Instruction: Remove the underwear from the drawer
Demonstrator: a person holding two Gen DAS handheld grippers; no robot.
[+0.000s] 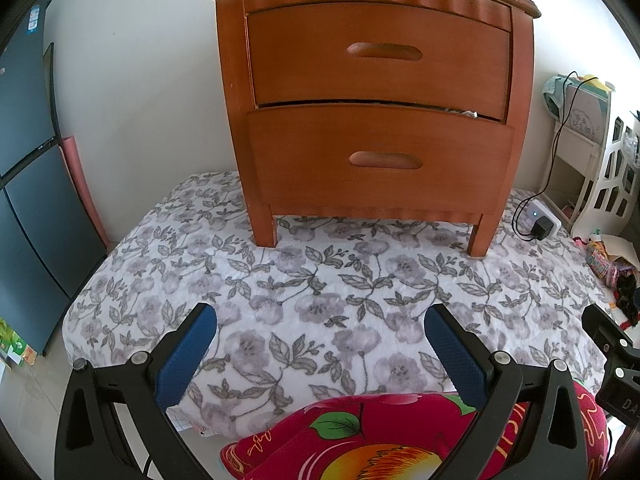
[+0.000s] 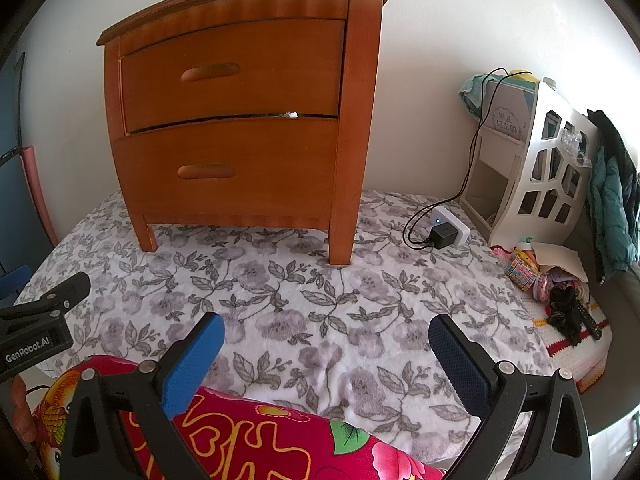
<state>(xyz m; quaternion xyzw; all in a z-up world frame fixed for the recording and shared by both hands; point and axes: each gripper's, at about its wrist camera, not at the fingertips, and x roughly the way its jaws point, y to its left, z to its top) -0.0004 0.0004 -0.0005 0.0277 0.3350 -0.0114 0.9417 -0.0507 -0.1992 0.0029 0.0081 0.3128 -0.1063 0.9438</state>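
Wooden nightstand (image 1: 376,112) stands on a floral blanket (image 1: 320,300), two drawers; upper drawer (image 1: 378,56) flush, lower drawer (image 1: 380,160) slightly ajar; through the gap above it a scrap of pale fabric (image 2: 290,114) peeks, likely the underwear, rest hidden; left gripper (image 1: 320,356) hangs over the blanket, fingers spread, nothing between them; right gripper (image 2: 326,360) likewise spread and empty; both well apart from the nightstand. Left view alone shows a dark blue panel (image 1: 28,184) at far left; right view alone shows a teal jacket (image 2: 612,200) hanging by a white cut-out shelf (image 2: 520,200) and the other gripper's body marked "GenRobot.AI"; a box on the shelf bears Chinese characters, unreadable; charger plugged into a white power strip (image 2: 452,228); red patterned cushion (image 2: 248,440) near the cameras.
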